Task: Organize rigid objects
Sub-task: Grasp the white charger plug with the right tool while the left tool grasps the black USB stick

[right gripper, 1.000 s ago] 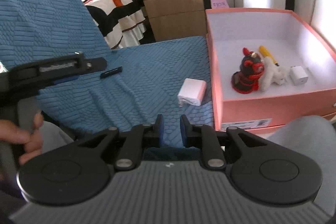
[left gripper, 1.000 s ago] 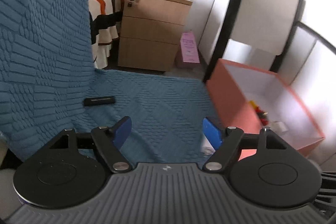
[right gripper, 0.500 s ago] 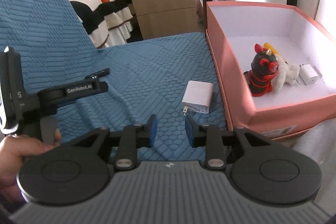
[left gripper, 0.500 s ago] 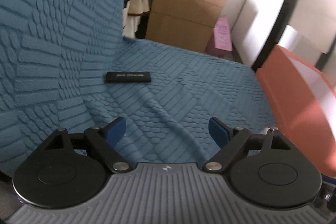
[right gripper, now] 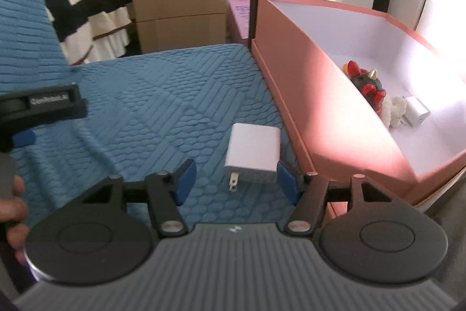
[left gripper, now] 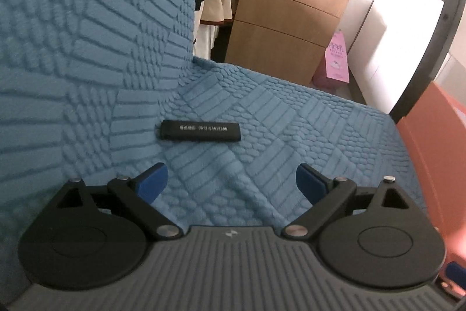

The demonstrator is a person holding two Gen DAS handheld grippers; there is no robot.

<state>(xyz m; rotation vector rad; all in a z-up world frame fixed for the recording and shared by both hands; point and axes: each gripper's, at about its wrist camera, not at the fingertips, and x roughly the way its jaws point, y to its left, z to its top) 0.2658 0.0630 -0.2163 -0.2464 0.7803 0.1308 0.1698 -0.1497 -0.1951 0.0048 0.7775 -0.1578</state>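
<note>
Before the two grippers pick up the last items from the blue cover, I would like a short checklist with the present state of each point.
1. Left gripper jaws opening, nothing between them: ok.
2. Black stick with white print lies flat on the blue cover, ahead of the left gripper and apart from it: ok.
3. Right gripper jaws opening, pads not pressing anything: ok.
4. White plug adapter centred for the grasp: not ok, it sits close to the right-hand pad.
5. Pink box open, free floor inside: ok.
6. Contact between pad and adapter: cannot tell.
</note>
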